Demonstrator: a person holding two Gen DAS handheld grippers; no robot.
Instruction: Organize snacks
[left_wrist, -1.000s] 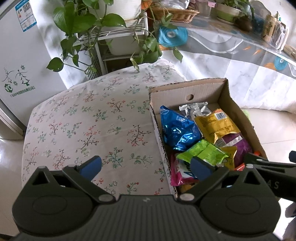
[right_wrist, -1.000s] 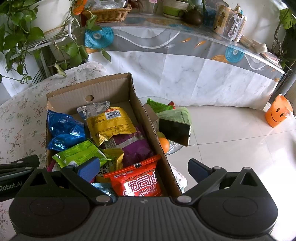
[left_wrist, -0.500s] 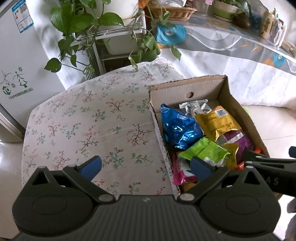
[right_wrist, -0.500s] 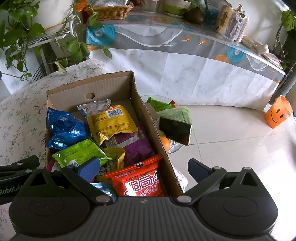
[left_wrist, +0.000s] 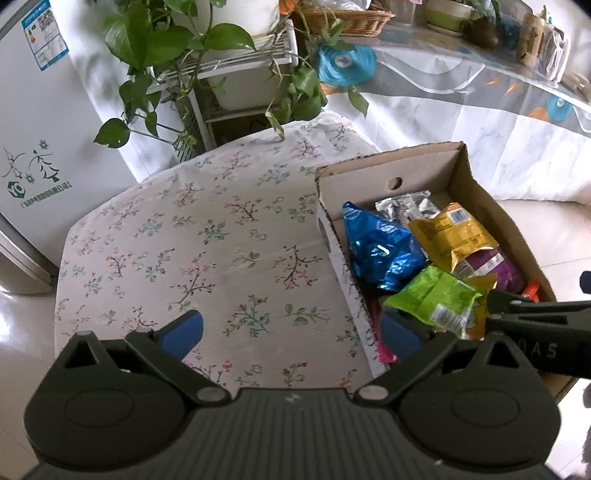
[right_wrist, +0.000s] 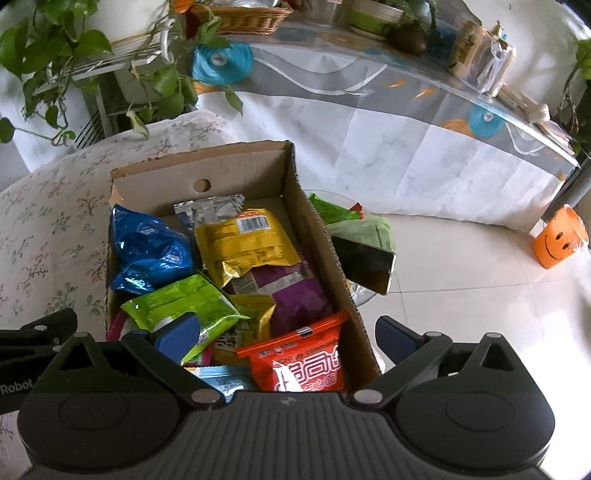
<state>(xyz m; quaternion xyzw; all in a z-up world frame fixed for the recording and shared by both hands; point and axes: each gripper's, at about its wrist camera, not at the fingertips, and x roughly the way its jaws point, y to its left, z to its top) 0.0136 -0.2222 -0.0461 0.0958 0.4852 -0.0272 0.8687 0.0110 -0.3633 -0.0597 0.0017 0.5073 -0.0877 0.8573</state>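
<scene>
Floral tablecloth (left_wrist: 207, 236) on the left: bare of packets as far as the left wrist view reaches. The left gripper (left_wrist: 291, 330) hangs over it near the box edge, its blue pads spread wide with only cloth between them, holding nothing.

Cardboard box (right_wrist: 236, 173) sits at the table's right side, open-topped. The snacks are inside it in a loose heap, not in rows:
- blue foil bag (right_wrist: 147, 251) against the left wall
- silver packet (right_wrist: 210, 205) at the far end, partly under the yellow pouch (right_wrist: 247, 240)
- purple bag (right_wrist: 291, 291) below the yellow one
- green packet (right_wrist: 177, 304) slanting across the middle
- pink wrapper (left_wrist: 382, 341) just showing at the near left corner
- red noodle packet (right_wrist: 306, 358) at the near end, leaning on the right wall

Right gripper (right_wrist: 284, 334) is above the near end of the box, also spread wide and empty; the red packet lies between its pads in view but nothing grips it.

Right of the box, lower down, a glass bowl (right_wrist: 360, 295) holds green packets and a dark phone-like slab (right_wrist: 364, 264). I cannot tell whether these belong to the job.

Judgement: every packet seen on the table is in the box, which fits either gathering done or a jumble waiting to be sorted out. The pictures don't settle which.
</scene>
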